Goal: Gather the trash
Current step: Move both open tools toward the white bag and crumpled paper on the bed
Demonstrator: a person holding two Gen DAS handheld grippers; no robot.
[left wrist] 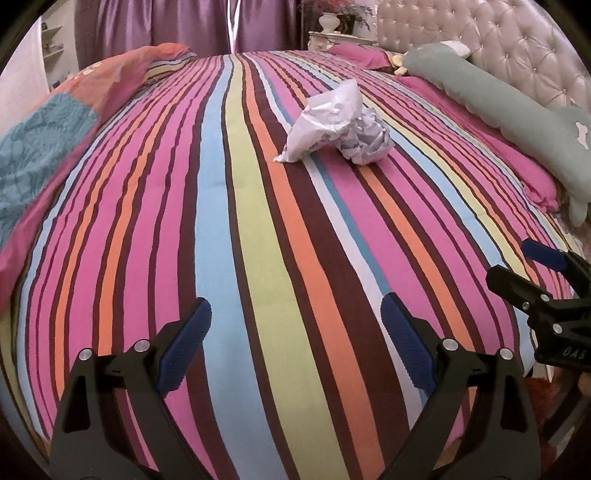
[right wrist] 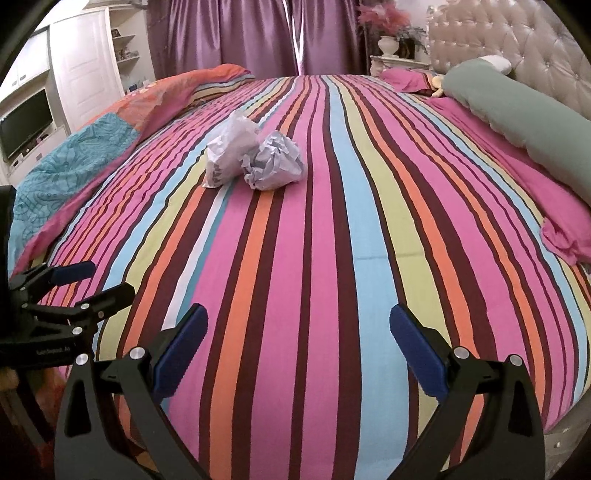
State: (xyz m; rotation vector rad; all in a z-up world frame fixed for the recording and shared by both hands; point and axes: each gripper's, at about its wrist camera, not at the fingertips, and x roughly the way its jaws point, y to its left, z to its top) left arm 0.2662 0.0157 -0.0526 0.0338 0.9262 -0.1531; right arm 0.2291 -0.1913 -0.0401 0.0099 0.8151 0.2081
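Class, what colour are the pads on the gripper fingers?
Dark blue, on black fingers. Clearest in the right wrist view.

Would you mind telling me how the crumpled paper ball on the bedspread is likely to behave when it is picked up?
The crumpled paper ball looks light and should crush somewhat under pressure. Its lumpy round shape may roll if nudged on the striped bedspread. It touches the white plastic bag, which may shift too.

both views evenly lit, soft indoor light, colours strong, no hard shadows. thin bright slit of daylight between the purple curtains [left wrist: 192, 26]. slight sheen on the tufted headboard [right wrist: 517, 48]. heavy fisheye bend, striped bedspread [left wrist: 258, 240] bulges, black corners. centre sharp, edges a bit soft and smeared.
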